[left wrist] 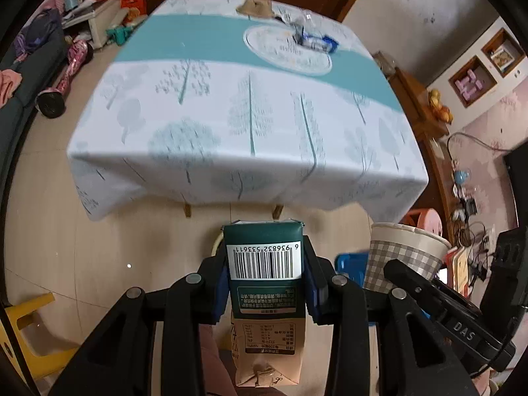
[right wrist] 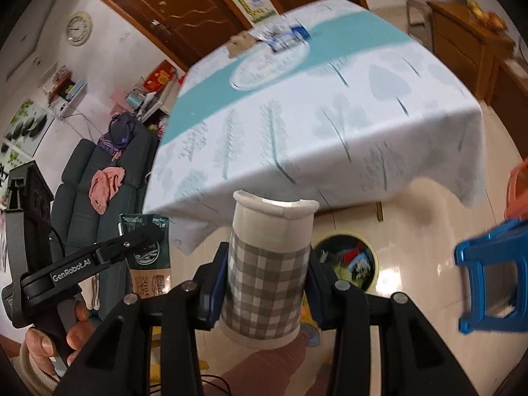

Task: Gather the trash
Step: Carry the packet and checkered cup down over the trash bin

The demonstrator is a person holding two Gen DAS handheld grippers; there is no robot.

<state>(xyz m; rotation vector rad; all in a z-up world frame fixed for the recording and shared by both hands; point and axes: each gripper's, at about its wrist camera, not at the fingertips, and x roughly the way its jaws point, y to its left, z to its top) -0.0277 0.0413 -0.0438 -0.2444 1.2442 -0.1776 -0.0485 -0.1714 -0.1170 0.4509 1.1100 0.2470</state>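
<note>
Carton (left wrist: 264, 264): green/tan drink box w/ barcode, clamped between pads of my left gripper (left wrist: 265, 283), held above floor, off near edge of table (left wrist: 231, 122).
Cup (right wrist: 269, 270): grey-check paper cup, rim dented, pinched in my right gripper (right wrist: 264, 293); also over floor, beside the carton.
Left tongs: narrow, both pads tight on carton sides.
Right tongs: mid-width, pads pressing cup wall.
Bin (right wrist: 345, 257): round, on floor just past cup in right view, scraps already inside.
Table top: tree-print cloth w/ teal band; crumpled wrappers (left wrist: 313, 38) by clear plate (left wrist: 287, 51), brown scrap (left wrist: 255, 8) at far edge, all well apart from both grippers.
Blue stool (right wrist: 491, 283): right of bin.
Hand (right wrist: 49, 333): mine, on left tool's grip.
</note>
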